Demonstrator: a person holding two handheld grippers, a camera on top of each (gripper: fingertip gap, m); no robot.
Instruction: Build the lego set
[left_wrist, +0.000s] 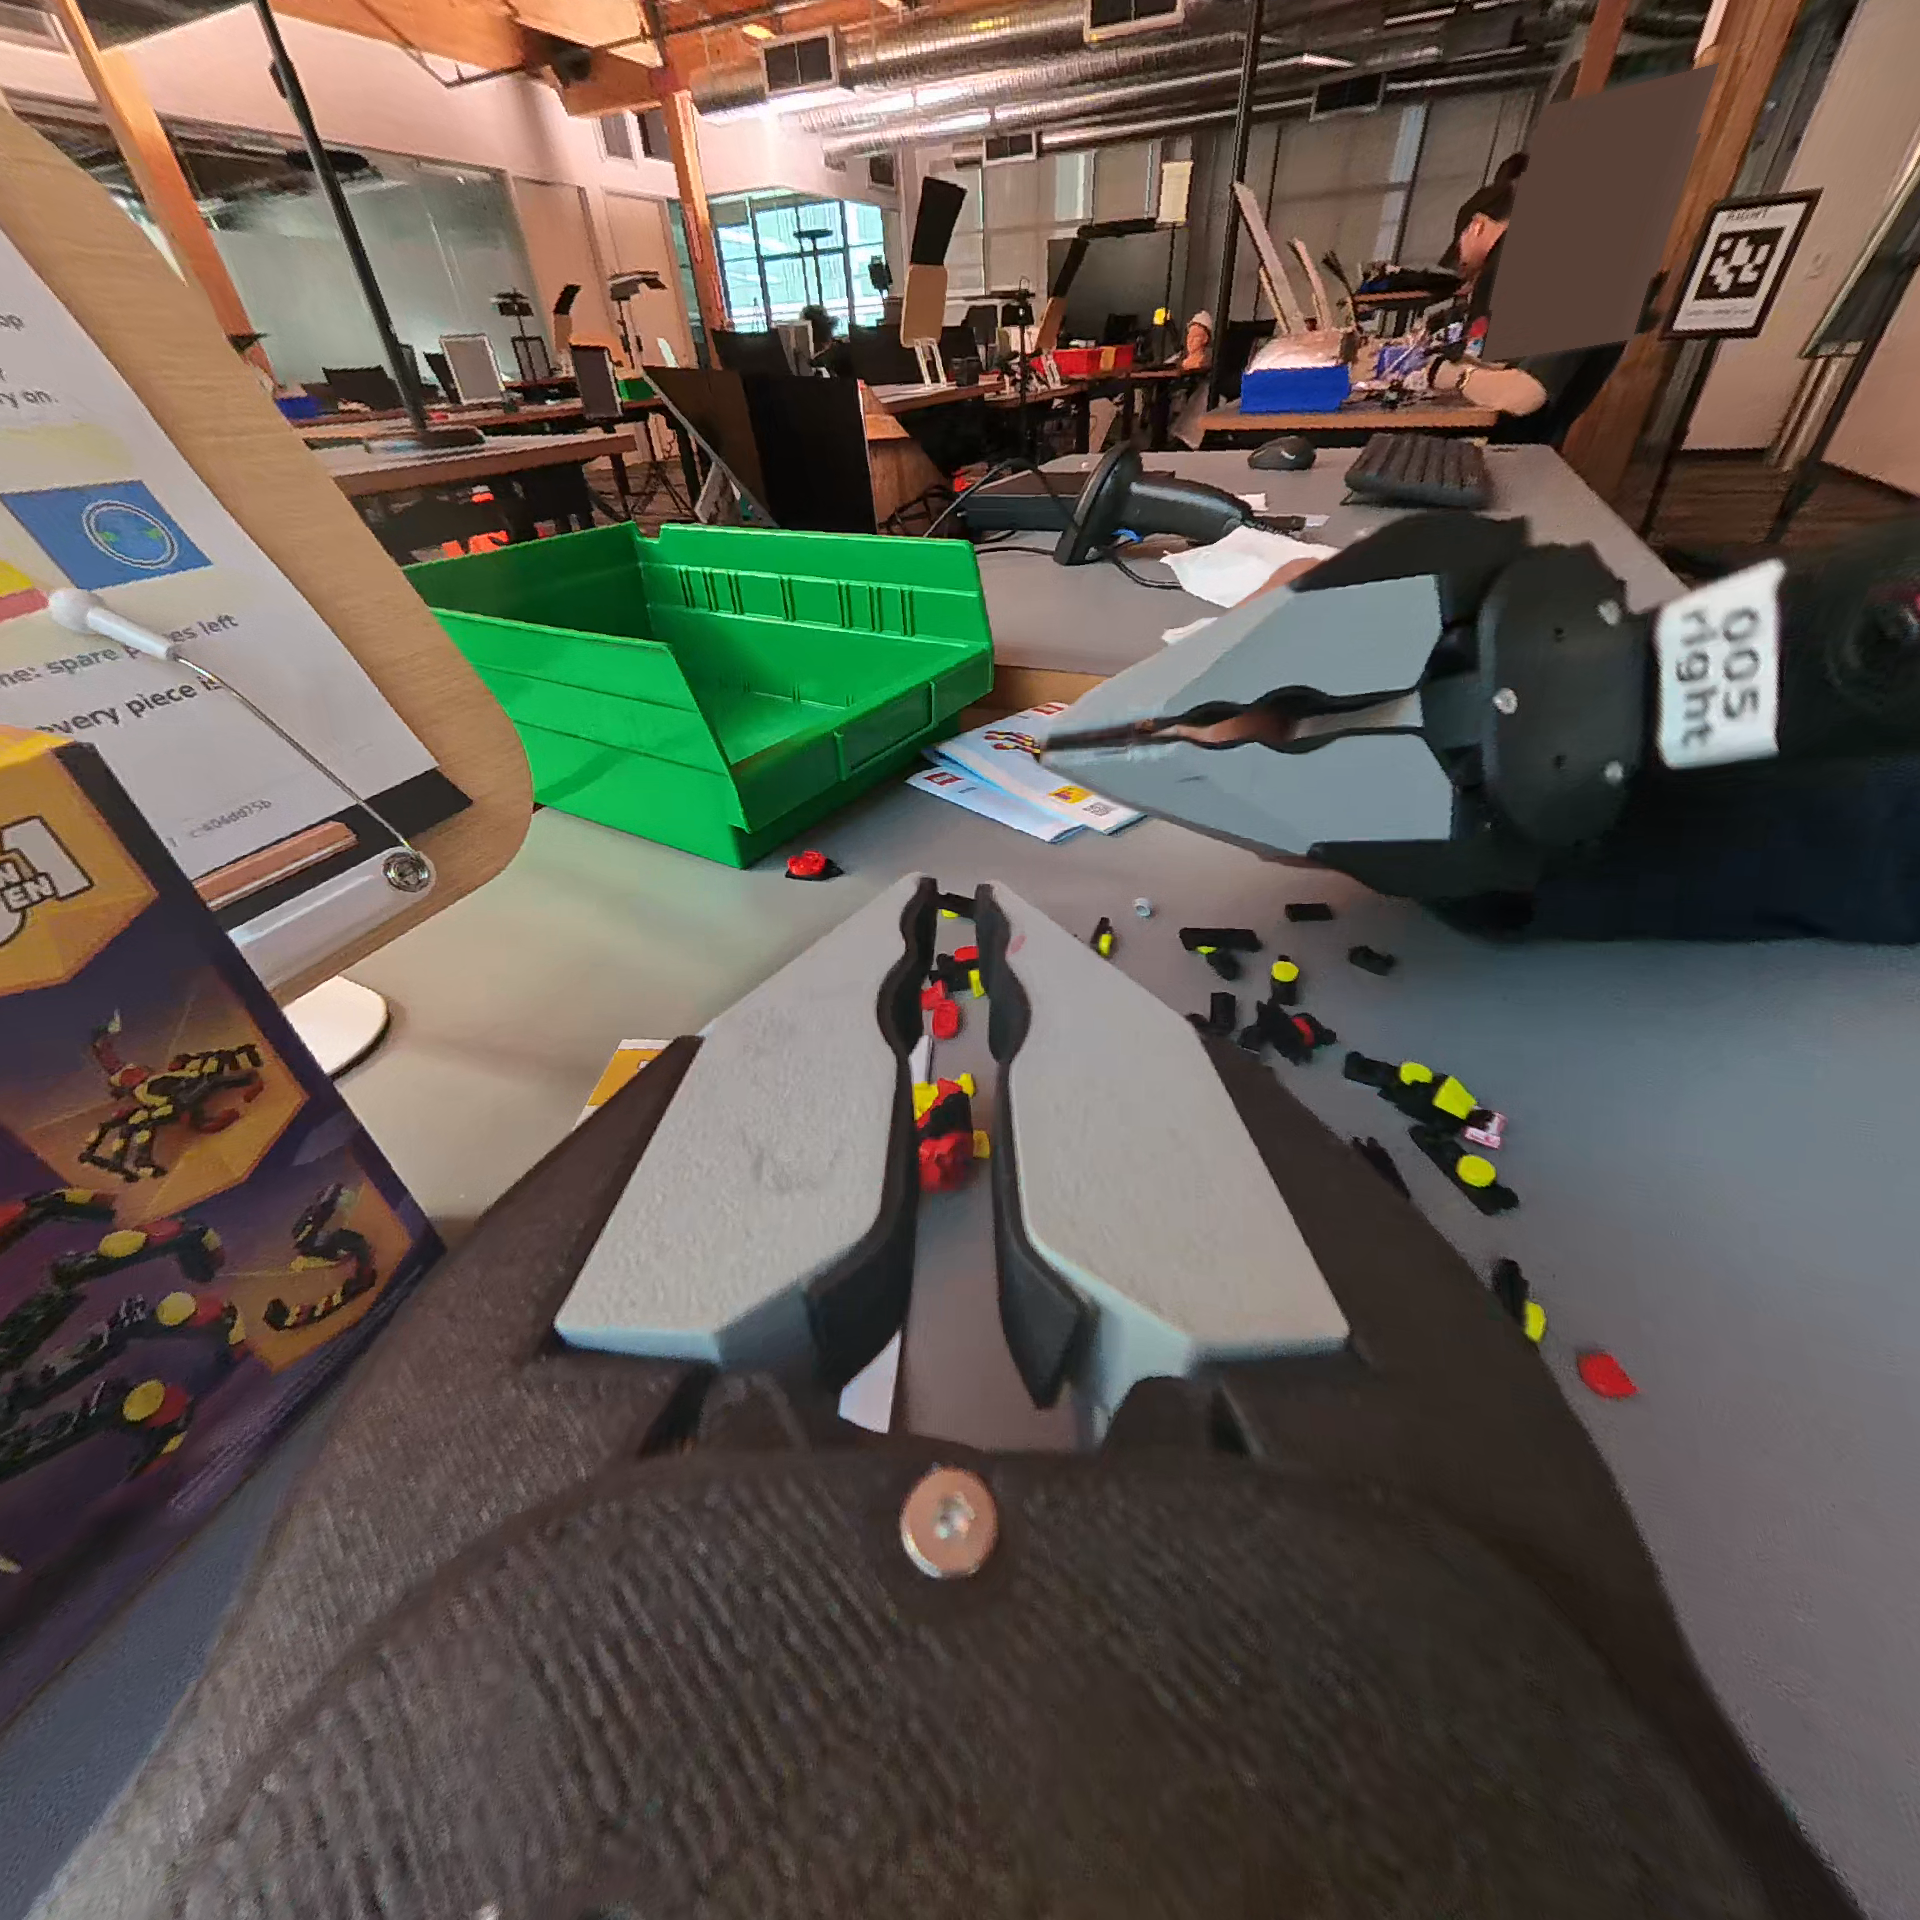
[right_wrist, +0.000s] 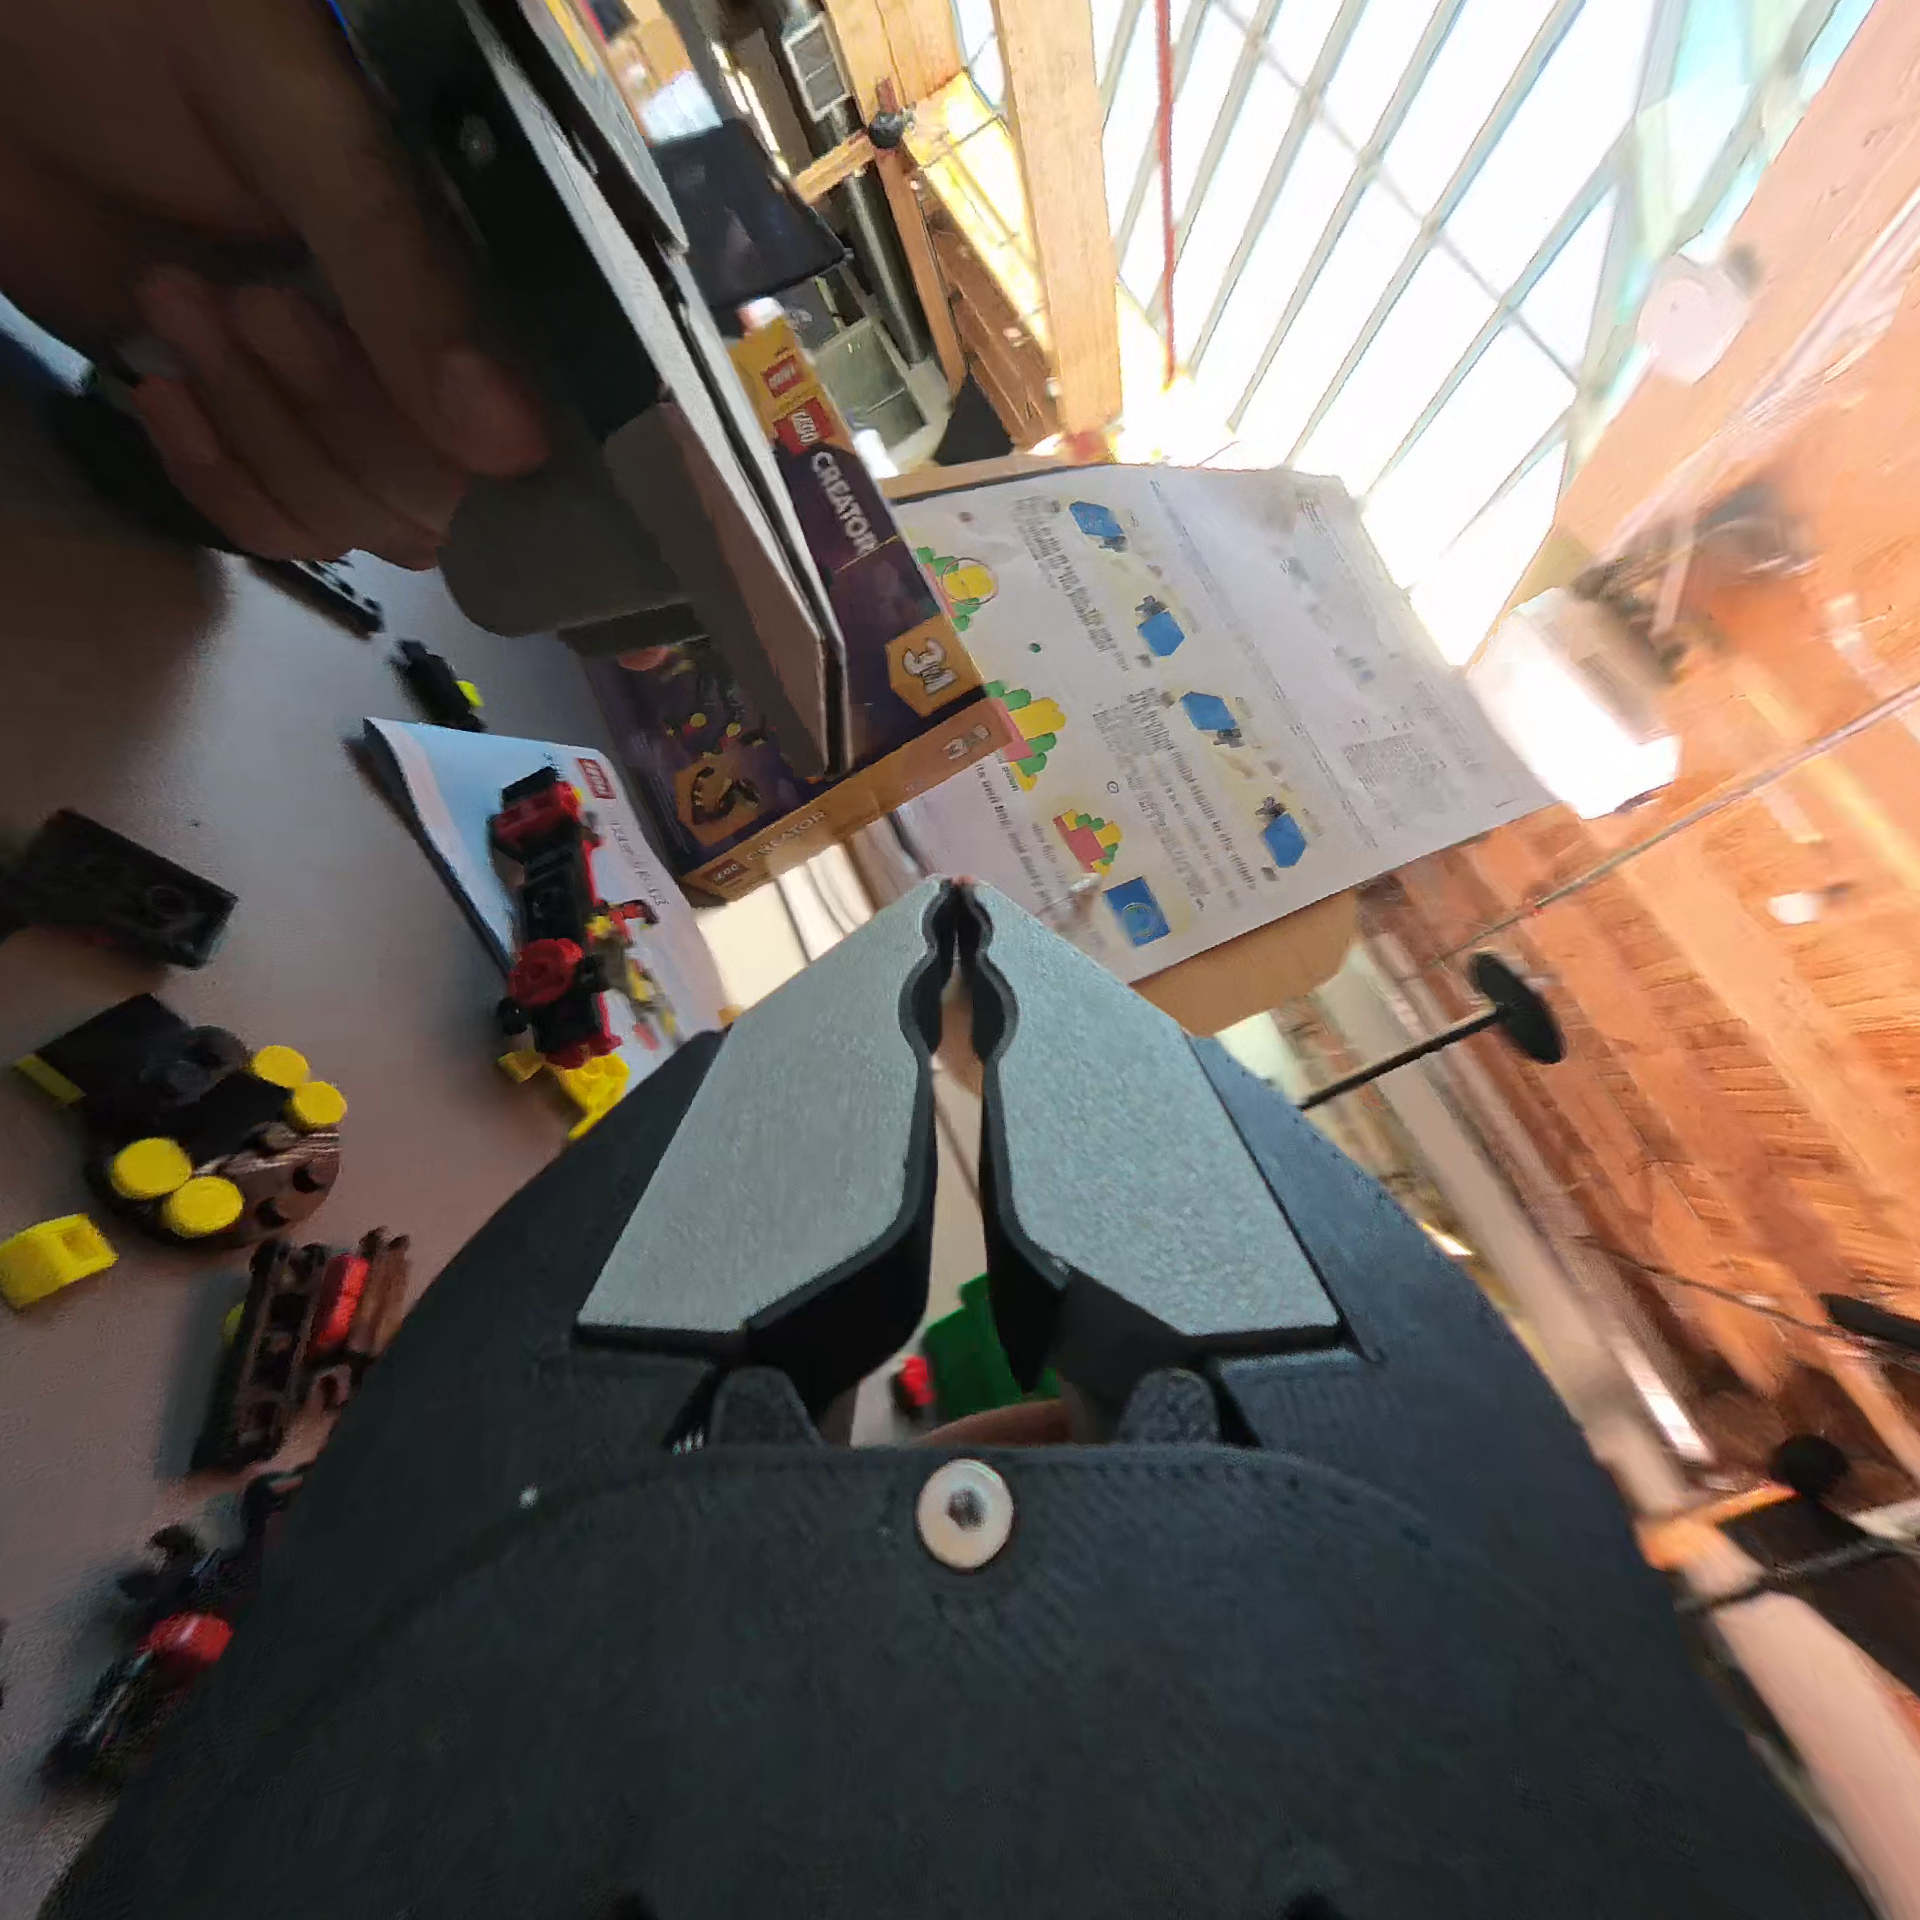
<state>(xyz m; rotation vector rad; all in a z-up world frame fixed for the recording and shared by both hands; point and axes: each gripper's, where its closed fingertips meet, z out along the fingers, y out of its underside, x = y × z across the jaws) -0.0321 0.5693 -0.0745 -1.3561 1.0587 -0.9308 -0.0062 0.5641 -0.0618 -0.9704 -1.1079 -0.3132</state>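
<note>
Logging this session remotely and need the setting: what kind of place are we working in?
Probably an open-plan workshop or lab office, not a home. Rows of desks with monitors run to the back, exposed ducts cross the ceiling, and a fiducial marker sign stands by the grey worktable.

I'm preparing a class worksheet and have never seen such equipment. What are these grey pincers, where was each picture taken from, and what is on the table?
They are two hand-held grippers, each carrying a camera looking along its fingers. One picture comes from the left gripper, slightly open and empty above a red, black and yellow Lego assembly. It also shows the right gripper, tilted sideways, shut on nothing visible; the other picture is its view. On the grey table lie loose Lego pieces, a green bin, instruction booklets and the Lego box.
</note>
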